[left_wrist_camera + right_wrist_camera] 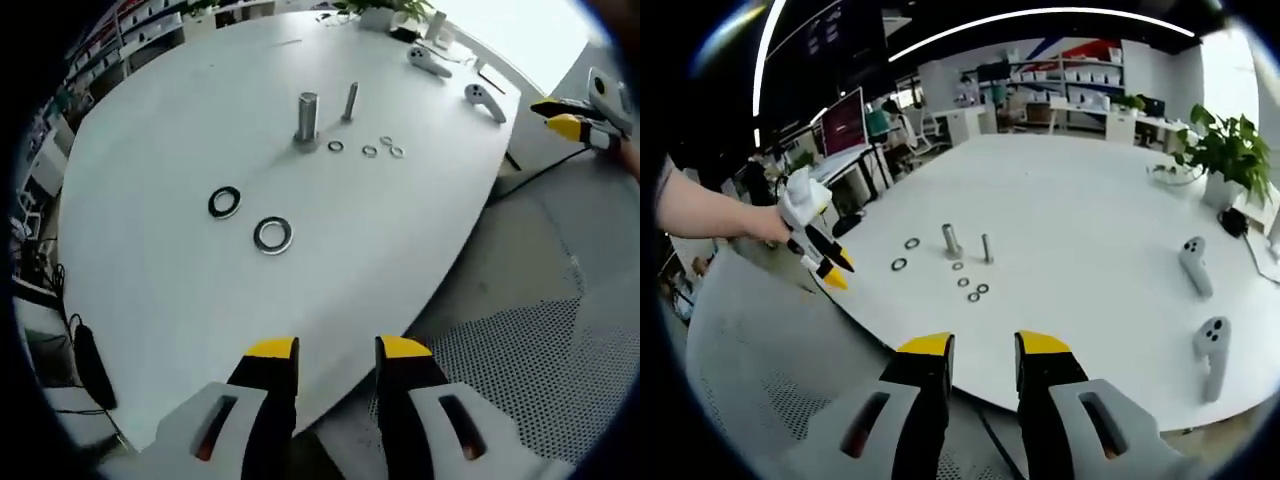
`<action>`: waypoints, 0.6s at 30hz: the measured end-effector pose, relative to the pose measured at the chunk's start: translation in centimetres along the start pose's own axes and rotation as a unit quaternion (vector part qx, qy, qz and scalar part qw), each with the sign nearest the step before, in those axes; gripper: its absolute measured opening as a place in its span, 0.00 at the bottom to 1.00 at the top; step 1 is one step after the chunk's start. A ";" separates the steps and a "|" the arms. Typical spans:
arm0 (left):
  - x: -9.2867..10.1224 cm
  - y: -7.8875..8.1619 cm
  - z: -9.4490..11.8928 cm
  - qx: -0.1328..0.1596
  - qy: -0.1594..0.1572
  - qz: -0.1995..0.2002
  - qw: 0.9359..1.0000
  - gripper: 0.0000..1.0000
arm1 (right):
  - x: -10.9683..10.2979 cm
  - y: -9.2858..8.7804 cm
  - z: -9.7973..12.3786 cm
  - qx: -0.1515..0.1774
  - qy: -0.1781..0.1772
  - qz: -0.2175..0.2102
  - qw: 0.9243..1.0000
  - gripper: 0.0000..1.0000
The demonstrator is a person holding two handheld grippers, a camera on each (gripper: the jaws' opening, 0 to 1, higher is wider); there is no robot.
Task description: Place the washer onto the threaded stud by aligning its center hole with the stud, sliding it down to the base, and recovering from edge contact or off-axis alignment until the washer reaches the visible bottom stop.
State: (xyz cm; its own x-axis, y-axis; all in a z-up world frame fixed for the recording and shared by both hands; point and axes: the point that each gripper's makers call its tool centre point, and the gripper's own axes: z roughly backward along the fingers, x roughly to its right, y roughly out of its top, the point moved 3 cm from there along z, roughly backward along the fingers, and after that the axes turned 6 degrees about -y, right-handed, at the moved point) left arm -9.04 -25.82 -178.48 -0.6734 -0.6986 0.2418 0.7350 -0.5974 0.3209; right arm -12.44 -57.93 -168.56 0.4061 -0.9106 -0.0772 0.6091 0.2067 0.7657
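Well off the table edge (440,290), both hand-held grippers, apparently empty-jawed.

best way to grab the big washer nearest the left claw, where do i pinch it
Pinch the rim of the nearest large washer, one jaw tip in its centre hole and one outside the ring. It lies flat on the white table, so there is no edge to clamp sideways. Bring the left claw down from above, probably tilted.

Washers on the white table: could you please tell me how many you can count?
6. Two large washers lie nearest the left tongs; four small ones sit beside the thick stud. None looks hidden.
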 end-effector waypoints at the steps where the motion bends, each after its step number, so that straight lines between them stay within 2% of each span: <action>1: -0.2 0.1 -0.1 0.000 0.001 0.000 1.000 0.29 | 0.1 0.0 0.0 0.000 -0.002 -0.001 1.000 0.27; 8: -2.4 2.6 -1.6 -0.001 -0.001 0.008 1.000 0.30 | 0.1 -0.2 -0.1 -0.009 -0.004 0.000 1.000 0.26; 12: -3.6 3.9 -2.5 0.003 0.012 0.013 1.000 0.30 | 0.3 -0.1 0.0 -0.005 -0.010 -0.008 1.000 0.26; 15: -3.9 4.6 -3.4 0.007 0.016 0.010 1.000 0.33 | 0.4 -0.2 0.0 -0.006 -0.013 -0.011 1.000 0.26; 18: -3.9 4.8 -4.1 -0.005 0.018 -0.004 1.000 0.32 | 0.4 -0.2 0.0 -0.008 -0.013 -0.008 1.000 0.26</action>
State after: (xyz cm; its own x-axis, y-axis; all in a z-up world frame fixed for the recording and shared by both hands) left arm -2.51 -27.57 -181.65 -0.6757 -0.7078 0.2060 0.7307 -0.6062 0.3141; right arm -12.39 -58.33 -168.74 0.3788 -0.9226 -0.0731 0.6259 0.1972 0.7546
